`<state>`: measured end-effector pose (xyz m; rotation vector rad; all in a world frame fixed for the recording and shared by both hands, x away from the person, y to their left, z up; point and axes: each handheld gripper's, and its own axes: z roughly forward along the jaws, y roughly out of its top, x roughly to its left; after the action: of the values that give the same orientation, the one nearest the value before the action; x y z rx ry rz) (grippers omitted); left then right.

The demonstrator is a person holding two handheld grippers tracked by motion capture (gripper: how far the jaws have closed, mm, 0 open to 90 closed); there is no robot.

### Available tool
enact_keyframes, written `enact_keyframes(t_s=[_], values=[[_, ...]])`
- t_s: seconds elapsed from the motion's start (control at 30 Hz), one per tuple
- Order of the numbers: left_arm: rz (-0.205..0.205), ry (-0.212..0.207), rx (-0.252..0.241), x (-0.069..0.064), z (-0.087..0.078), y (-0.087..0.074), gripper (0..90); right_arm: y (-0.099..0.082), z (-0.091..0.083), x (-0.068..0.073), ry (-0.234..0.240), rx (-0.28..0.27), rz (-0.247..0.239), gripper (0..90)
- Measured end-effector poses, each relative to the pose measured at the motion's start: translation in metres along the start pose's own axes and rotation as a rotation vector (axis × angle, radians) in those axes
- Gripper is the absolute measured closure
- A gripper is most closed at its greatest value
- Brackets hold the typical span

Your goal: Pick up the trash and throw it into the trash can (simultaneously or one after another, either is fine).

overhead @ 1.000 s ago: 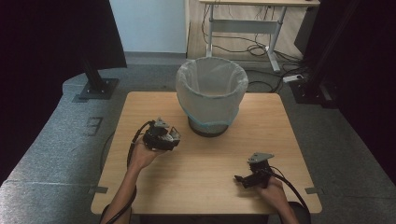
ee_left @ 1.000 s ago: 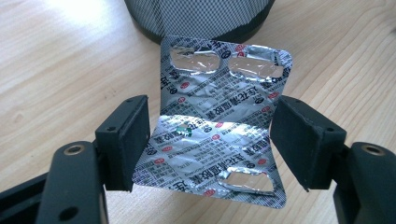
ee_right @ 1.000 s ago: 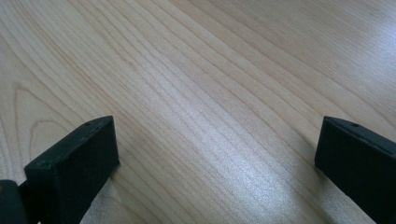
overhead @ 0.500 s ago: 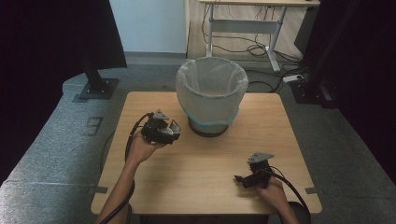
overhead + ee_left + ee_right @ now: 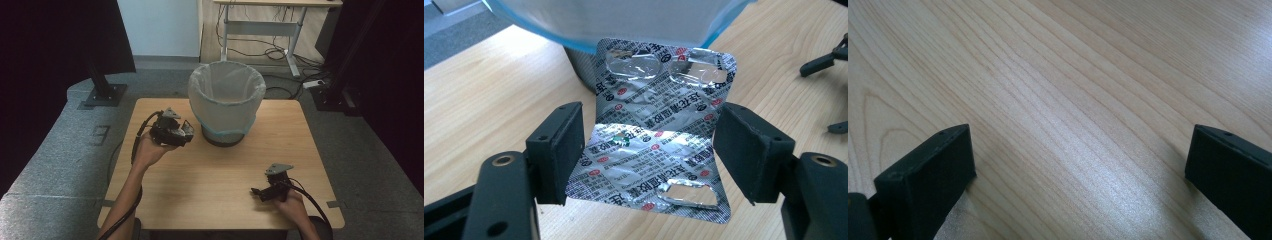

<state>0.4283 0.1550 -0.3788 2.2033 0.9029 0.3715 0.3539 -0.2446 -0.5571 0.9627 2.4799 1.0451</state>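
Left gripper (image 5: 186, 131) clamped and raised; right gripper (image 5: 256, 191) spread low.

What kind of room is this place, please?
Probably a lab or studio set up for recording, not a home: a lone wooden table on grey carpet, dark curtains at both sides, a lined bin on it, and a desk with loose cables behind.

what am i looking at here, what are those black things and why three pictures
A person sits at a wooden table holding a handheld gripper in each hand. The high view looks down from above; the other two pictures come from small cameras riding on each gripper, looking along its two black jaws. The left gripper is shut on a silver foil pill blister pack, crumpled and with its pockets pressed open, held close to a bin lined with a plastic bag that stands on the table. The right gripper is open, holding nothing, low over the bare wood near the person.
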Motion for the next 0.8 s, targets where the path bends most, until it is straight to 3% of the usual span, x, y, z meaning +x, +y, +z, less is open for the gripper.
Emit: enact_keyframes(t_s=[0.37,0.8], values=[[0.023,0.0,0.0,-0.002,-0.011,0.023,29.0,0.0,0.0,0.0,-0.001,0.0,0.0,0.0],[0.014,0.003,-0.02,-0.001,-0.03,0.045,29.0,0.0,0.0,0.0,-0.001,-0.002,-0.005,0.0]])
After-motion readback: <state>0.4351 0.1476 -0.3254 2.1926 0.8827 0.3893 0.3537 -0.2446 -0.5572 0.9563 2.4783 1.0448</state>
